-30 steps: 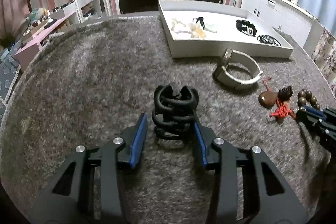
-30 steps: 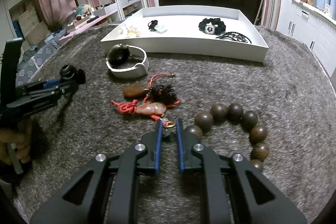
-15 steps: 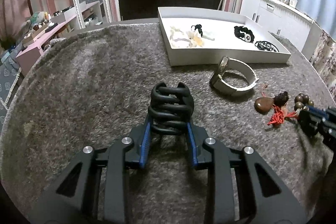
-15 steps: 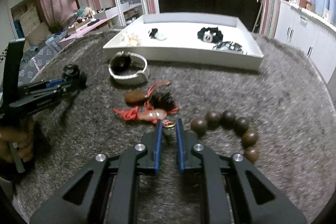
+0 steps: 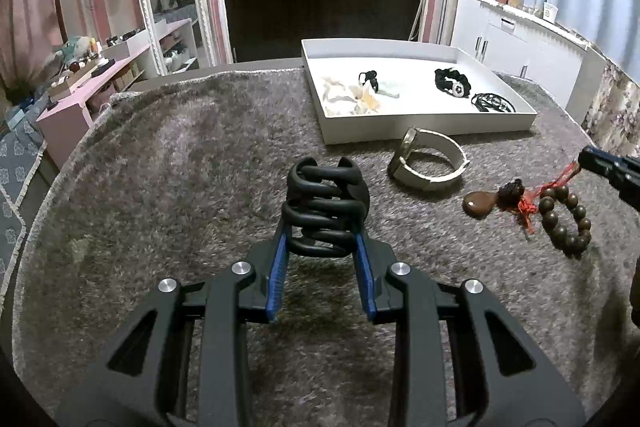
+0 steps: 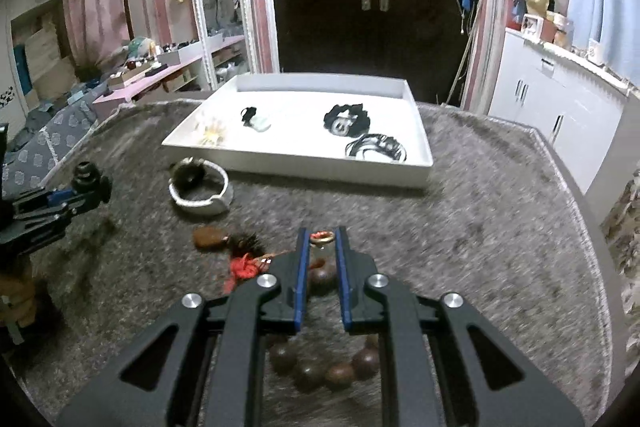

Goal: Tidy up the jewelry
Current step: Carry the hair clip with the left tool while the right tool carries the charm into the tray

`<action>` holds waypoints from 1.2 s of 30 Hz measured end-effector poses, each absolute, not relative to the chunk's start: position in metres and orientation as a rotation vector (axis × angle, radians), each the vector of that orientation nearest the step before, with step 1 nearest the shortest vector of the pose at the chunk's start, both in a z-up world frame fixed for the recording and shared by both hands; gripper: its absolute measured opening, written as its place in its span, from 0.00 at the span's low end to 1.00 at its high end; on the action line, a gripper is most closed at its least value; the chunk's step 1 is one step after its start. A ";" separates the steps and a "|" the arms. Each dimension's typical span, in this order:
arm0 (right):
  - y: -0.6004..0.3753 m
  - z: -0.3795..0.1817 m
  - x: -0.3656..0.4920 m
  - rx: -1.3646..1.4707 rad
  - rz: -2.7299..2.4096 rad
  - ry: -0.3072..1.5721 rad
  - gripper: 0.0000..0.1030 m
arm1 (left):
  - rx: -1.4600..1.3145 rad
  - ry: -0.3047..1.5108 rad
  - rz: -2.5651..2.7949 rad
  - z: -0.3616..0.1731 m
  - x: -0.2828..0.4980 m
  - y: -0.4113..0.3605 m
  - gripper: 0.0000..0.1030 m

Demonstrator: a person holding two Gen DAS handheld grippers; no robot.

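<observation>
Table (image 5: pixel 168 155) under grey shag carries the white tray (image 5: pixel 424 125). We see our left tongs (image 5: pixel 320 247) clamped on the black hair claw (image 5: pixel 324 211), lifted clear. Our right tongs (image 6: pixel 322 247) pinch the gold ring (image 6: pixel 322 236); the bead bracelet (image 6: pixel 320 367) dangles below. No writing is legible.

Left gripper (image 5: pixel 322 247) closed from an open straddle onto the black claw hair clip (image 5: pixel 325 209) and raised it off the grey rug (image 5: pixel 168 187). Right gripper (image 6: pixel 322 247), clamped on the gold ring (image 6: pixel 322 237), lifted the wooden bead bracelet (image 6: pixel 320 367) and its red cord (image 6: pixel 244 265); the beads went from lying flat to hanging beneath the fingers.
</observation>
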State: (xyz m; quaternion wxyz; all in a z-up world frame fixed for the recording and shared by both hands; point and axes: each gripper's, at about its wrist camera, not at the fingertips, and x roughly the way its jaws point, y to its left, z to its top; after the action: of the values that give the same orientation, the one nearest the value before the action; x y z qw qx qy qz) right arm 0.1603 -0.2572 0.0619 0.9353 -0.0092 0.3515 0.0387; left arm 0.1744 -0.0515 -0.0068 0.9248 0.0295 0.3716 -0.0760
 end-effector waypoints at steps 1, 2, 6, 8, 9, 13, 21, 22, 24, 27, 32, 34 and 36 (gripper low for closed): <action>-0.259 0.066 0.160 -0.017 0.076 0.710 0.12 | 0.060 0.760 -0.156 -0.005 0.173 -0.052 0.28; -0.260 0.069 0.159 -0.016 0.074 0.702 0.12 | 0.061 0.757 -0.157 -0.004 0.172 -0.052 0.28; -0.265 0.083 0.158 -0.013 0.068 0.668 0.12 | 0.065 0.742 -0.161 0.005 0.166 -0.053 0.28; -0.266 0.090 0.156 -0.012 0.071 0.653 0.12 | 0.065 0.732 -0.165 0.011 0.163 -0.054 0.28; -0.266 0.094 0.155 -0.014 0.072 0.643 0.12 | 0.066 0.727 -0.168 0.014 0.161 -0.055 0.28; -0.264 0.107 0.155 -0.022 0.081 0.623 0.12 | 0.073 0.708 -0.180 0.027 0.156 -0.058 0.28; -0.260 0.134 0.156 -0.046 0.090 0.572 0.12 | 0.083 0.644 -0.199 0.064 0.158 -0.060 0.28; -0.259 0.137 0.157 -0.051 0.091 0.567 0.12 | 0.086 0.632 -0.203 0.071 0.160 -0.061 0.28; -0.257 0.145 0.159 -0.063 0.094 0.553 0.12 | 0.093 0.611 -0.207 0.081 0.164 -0.063 0.28; -0.256 0.153 0.166 -0.072 0.097 0.539 0.12 | 0.107 0.590 -0.216 0.093 0.172 -0.069 0.28; -0.256 0.160 0.179 -0.072 0.102 0.529 0.12 | 0.112 0.579 -0.232 0.101 0.191 -0.081 0.28; -0.257 0.162 0.188 -0.072 0.102 0.528 0.12 | 0.102 0.586 -0.242 0.101 0.202 -0.087 0.28; -0.257 0.163 0.197 -0.070 0.101 0.530 0.12 | 0.105 0.586 -0.244 0.100 0.211 -0.092 0.28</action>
State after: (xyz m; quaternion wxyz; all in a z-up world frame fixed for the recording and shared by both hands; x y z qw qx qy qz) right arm 0.1971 -0.2566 0.1629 0.9633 -0.0344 0.2616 0.0501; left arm 0.2105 -0.0923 0.0999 0.9487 0.0514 0.2880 -0.1201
